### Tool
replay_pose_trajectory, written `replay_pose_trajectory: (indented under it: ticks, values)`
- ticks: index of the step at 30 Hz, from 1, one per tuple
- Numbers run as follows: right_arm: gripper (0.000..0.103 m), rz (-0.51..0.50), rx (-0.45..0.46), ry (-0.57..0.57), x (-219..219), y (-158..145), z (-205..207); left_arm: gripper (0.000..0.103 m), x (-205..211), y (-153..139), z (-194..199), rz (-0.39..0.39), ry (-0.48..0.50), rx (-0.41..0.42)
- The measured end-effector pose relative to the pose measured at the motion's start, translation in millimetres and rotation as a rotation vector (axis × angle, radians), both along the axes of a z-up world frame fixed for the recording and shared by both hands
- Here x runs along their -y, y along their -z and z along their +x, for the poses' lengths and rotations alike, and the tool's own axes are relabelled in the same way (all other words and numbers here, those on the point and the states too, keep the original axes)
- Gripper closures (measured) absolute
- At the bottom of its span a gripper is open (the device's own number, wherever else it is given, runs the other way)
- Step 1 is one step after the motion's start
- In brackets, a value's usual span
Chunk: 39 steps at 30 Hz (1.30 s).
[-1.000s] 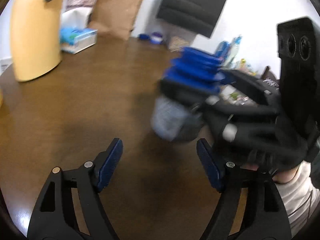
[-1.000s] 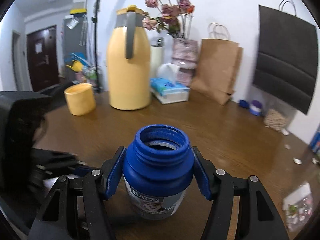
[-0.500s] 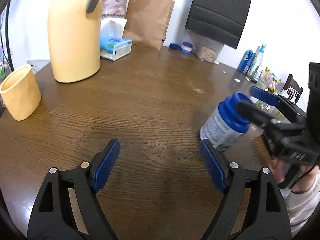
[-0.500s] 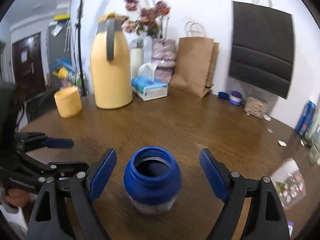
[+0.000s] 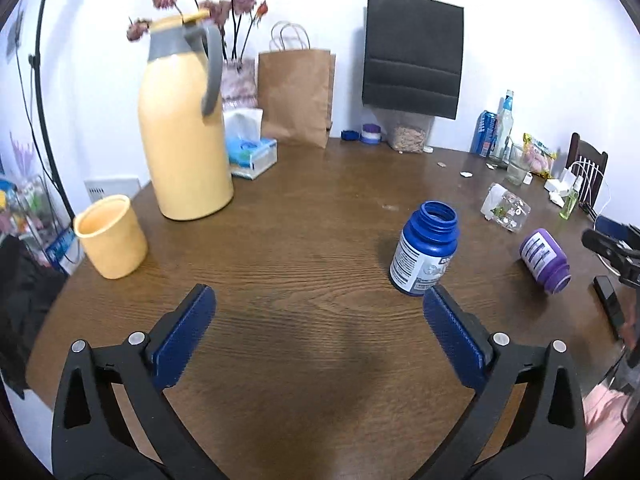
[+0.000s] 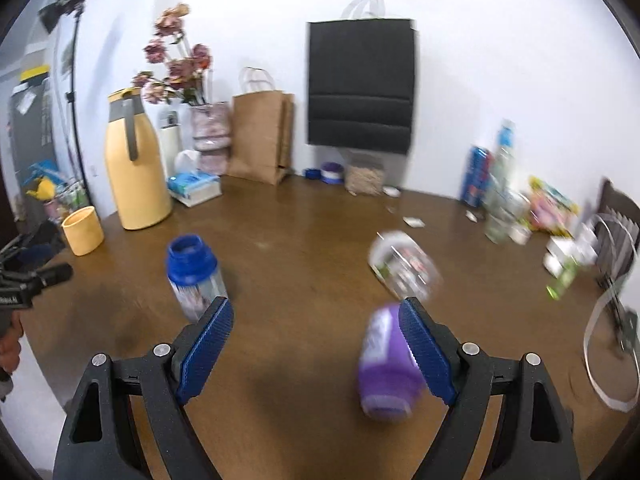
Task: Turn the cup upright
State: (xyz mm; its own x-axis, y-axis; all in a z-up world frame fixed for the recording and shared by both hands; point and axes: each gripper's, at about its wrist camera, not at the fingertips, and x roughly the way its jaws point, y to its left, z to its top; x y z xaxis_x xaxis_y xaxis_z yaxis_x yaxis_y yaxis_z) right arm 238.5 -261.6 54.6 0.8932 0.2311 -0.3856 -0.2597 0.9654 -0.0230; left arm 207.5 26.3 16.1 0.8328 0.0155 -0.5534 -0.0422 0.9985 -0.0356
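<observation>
Our left gripper (image 5: 319, 332) stands wide open and holds nothing. In its view the blue jar (image 5: 425, 247) is upright on the wooden table (image 5: 288, 240), mouth up, at about one o'clock, just beyond the right pad (image 5: 454, 340). Further at two o'clock the purple jar (image 5: 545, 260) lies on its side, well apart from this gripper, with its long axis running from ten o'clock to four o'clock. At three o'clock, at the frame edge, only the tips of the right gripper (image 5: 612, 248) show.

In the right wrist view the right gripper (image 6: 314, 350) is also wide open and empty. The purple jar (image 6: 386, 364) lies at about one o'clock, just inside the right pad (image 6: 426, 354); we think its long axis points nearly along the fingers, but the blur makes this uncertain. The blue jar (image 6: 196, 276) stands at eleven o'clock, beyond the left pad (image 6: 206, 348).

We judge the right hand to be the nearer one for the lying purple jar.
</observation>
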Motion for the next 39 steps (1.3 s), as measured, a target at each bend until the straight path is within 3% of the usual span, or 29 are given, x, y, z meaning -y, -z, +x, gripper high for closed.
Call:
replay_pose_trajectory:
  ticks: [14,19,26,31,34,39]
  values:
    - [0.014,0.055,0.081,-0.056,-23.9,-3.3,-63.7,0.0,16.7,-23.8,-55.3,0.054,0.004,0.146]
    - [0.014,0.053,0.081,-0.06,-33.1,8.5,-82.5,0.0,10.7,-25.3,-78.3,0.013,-0.009,0.159]
    - [0.014,0.047,0.073,-0.106,-38.6,39.4,-141.0,0.0,4.2,2.2,-138.9,0.009,-0.029,0.167]
    - [0.014,0.042,0.163,-0.082,-47.1,58.2,-192.9,0.0,0.1,13.0,-184.0,0.065,-0.063,0.258]
    - [0.014,0.095,0.211,-0.07,-45.9,75.0,-217.5,0.0,1.9,20.8,-205.9,0.095,-0.042,0.275]
    - [0.014,0.122,0.178,-0.043,-51.1,94.0,-223.0,0.0,-4.2,42.3,-224.8,-0.039,-0.066,0.205]
